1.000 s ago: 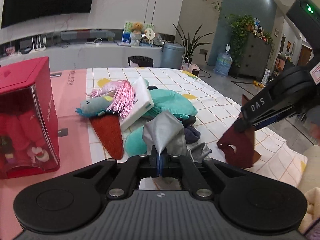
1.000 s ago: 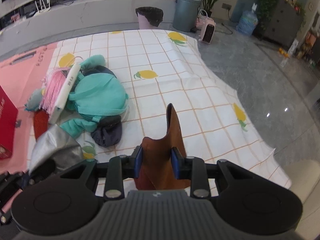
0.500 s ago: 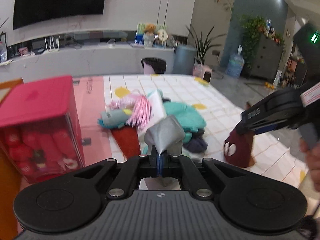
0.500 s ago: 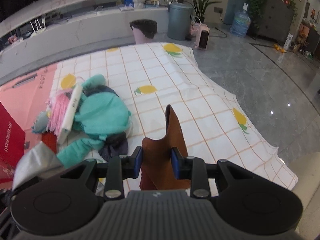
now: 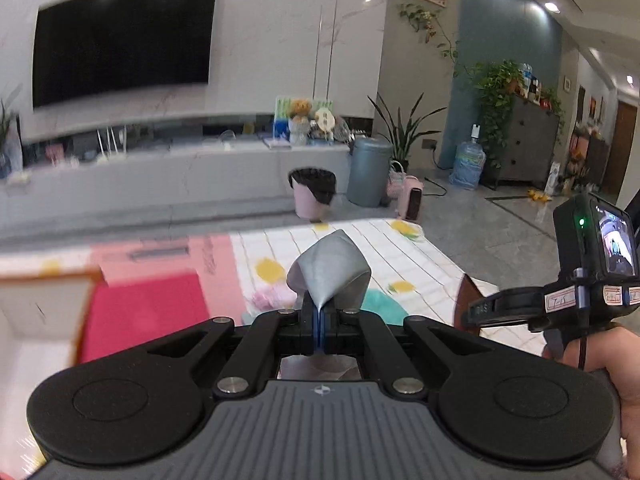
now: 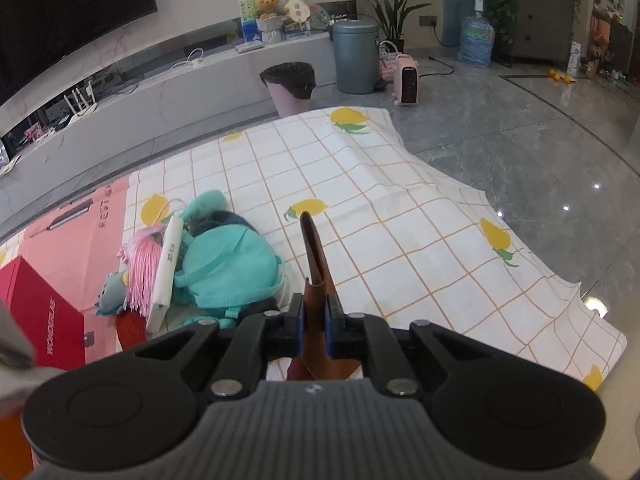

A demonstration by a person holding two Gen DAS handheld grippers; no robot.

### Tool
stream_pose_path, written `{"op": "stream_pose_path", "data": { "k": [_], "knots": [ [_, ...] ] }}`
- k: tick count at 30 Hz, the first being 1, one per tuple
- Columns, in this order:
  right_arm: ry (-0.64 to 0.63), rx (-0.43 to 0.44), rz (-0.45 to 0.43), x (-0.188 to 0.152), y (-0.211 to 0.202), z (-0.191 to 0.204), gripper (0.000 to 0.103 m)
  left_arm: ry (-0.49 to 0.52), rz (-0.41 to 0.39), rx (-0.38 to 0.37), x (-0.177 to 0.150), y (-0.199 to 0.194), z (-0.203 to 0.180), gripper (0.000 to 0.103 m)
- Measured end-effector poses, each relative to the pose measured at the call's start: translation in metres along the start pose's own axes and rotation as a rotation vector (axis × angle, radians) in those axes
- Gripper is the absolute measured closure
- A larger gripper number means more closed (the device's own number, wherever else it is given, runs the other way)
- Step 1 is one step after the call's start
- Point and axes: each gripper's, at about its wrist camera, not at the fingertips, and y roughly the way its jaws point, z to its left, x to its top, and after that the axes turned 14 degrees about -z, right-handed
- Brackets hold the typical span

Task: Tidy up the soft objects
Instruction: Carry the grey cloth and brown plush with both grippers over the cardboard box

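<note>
My left gripper is shut on a grey cloth and holds it high above the table. My right gripper is shut on a brown cloth that stands up between its pads; it also shows in the left wrist view. On the lemon-print tablecloth lies a pile: a teal plush, a pink-fringed toy, a white flat box, a small blue plush and a dark cloth.
A red box stands at the left on a pink mat. An open carton edge is at the far left in the left wrist view. The table's right edge drops to grey floor. Bins stand beyond.
Both grippers have risen and pulled back from the table with their cloths. The left view tilted up toward the room. The right gripper's pads closed tighter on the brown cloth.
</note>
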Motion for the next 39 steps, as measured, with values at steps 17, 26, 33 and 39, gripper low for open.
{"op": "stream_pose_path", "data": {
  "k": [17, 26, 33, 39],
  "knots": [
    [-0.011, 0.125, -0.349, 0.047, -0.109, 0.073, 0.097, 0.014, -0.072, 0.174, 0.049, -0.045, 0.08, 0.102],
    [-0.071, 0.341, -0.557, 0.054, -0.19, 0.152, 0.096, 0.02, -0.137, 0.329, 0.049, -0.072, 0.136, 0.102],
    [-0.192, 0.529, -0.559, 0.029, -0.222, 0.231, 0.096, -0.04, -0.02, 0.333, 0.016, -0.062, 0.196, 0.101],
    [-0.293, 0.655, -0.47, -0.002, -0.222, 0.291, 0.096, -0.008, 0.172, 0.37, -0.013, -0.038, 0.226, 0.101]
  ]
}}
